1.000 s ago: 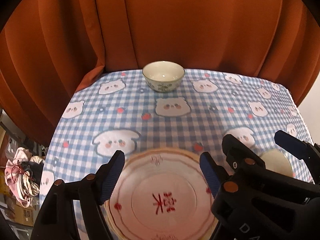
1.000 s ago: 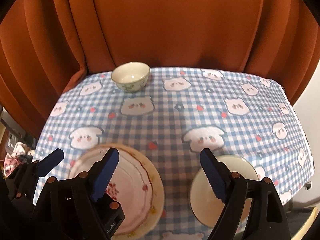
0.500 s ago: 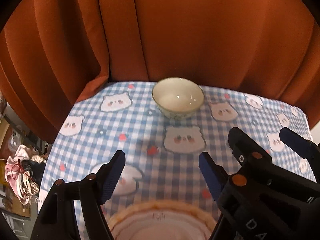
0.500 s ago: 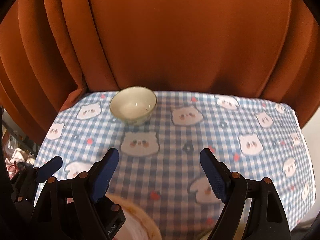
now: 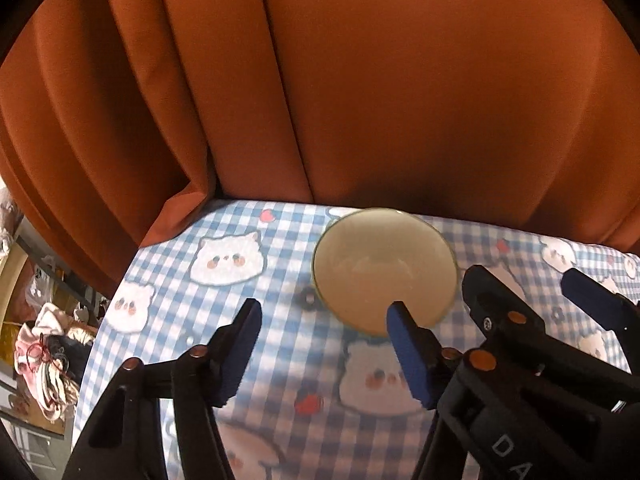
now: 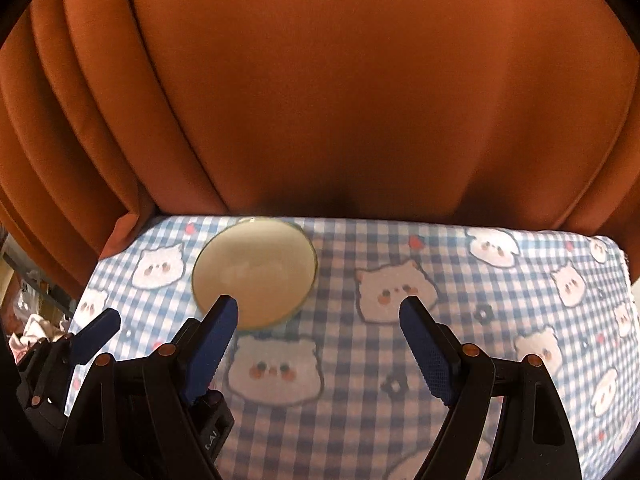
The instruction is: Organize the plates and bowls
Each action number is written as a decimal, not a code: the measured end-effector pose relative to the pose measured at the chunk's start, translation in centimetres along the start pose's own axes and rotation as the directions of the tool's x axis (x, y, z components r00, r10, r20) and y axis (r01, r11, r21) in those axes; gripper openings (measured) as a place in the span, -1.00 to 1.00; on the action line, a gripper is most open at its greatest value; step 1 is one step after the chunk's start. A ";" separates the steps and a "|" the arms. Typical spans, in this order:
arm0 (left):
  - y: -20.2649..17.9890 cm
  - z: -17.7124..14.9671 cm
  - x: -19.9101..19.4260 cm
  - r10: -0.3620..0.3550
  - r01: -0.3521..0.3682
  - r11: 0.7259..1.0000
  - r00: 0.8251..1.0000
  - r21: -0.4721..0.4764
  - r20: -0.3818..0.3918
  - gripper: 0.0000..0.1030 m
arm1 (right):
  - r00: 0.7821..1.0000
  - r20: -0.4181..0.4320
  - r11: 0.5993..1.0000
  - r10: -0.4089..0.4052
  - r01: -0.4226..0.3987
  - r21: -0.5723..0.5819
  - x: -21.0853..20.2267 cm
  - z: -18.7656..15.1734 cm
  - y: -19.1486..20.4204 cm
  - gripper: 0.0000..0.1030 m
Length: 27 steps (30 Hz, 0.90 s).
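Left wrist view: my left gripper is spread wide, holding nothing, with its right finger overlapping the near rim of the bowl in the picture; contact I can't confirm, the frame is motion-blurred. My right gripper is likewise agape and empty, its left finger over the bowl's near rim from that side.

Change: a second ago both cameras looked down on the plates at the near edge of the cloth and the bowl sat far off. Now the plates are out of frame except a pale blurred arc bottom left, possibly a plate rim, and the bowl fills mid-frame. So both grippers have travelled forward to the bowl; I read this as the approach for picking it up, probably to bring it back to the plates. Grasp not yet made.

Bowl sits upright at the cloth's far edge, just before the curtain.

Writing: partial "DA" on the right gripper's body in the left view, "t.AI" on the left gripper's body in the right view. Nothing else legible.
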<state>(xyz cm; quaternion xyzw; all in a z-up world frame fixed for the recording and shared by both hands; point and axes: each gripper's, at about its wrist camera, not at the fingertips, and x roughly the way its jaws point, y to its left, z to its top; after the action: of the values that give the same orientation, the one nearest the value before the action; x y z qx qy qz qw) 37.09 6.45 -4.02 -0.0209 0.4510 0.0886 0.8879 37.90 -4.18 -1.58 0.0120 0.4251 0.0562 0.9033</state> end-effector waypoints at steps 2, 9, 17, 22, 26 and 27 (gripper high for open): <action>0.0 0.6 1.2 0.014 -0.014 1.000 1.000 -0.001 0.001 0.21 | 1.000 -0.014 1.000 0.010 -0.009 0.005 1.7 0.8 0.1 0.55; 0.2 1.9 5.0 0.030 -0.030 0.999 1.000 -0.016 -0.005 0.07 | 0.999 -0.036 1.000 0.000 0.000 0.010 6.2 2.1 0.5 0.49; 0.3 1.6 8.1 0.020 -0.021 0.999 0.999 -0.028 -0.034 -0.09 | 0.997 -0.077 1.000 -0.009 0.011 0.023 9.5 1.7 0.9 0.23; 0.0 1.1 9.4 0.028 -0.030 0.999 0.997 -0.018 -0.067 -0.32 | 0.994 -0.112 1.000 -0.016 0.019 0.022 11.2 1.2 0.6 -0.10; -0.1 0.8 9.9 0.022 -0.024 0.999 0.997 -0.021 -0.075 -0.51 | 0.992 -0.129 1.000 -0.010 0.013 0.021 12.1 1.0 0.6 -0.62; -0.1 0.7 9.9 0.018 -0.020 1.000 0.997 -0.020 -0.073 -0.59 | 0.991 -0.132 1.000 0.002 0.001 0.023 12.2 1.0 0.6 -0.66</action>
<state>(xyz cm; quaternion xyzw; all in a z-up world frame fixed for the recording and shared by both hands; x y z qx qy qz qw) 43.44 7.78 -11.57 -0.0290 0.4821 0.1009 0.8698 46.34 -2.18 -10.26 0.0189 0.4845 0.0522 0.8730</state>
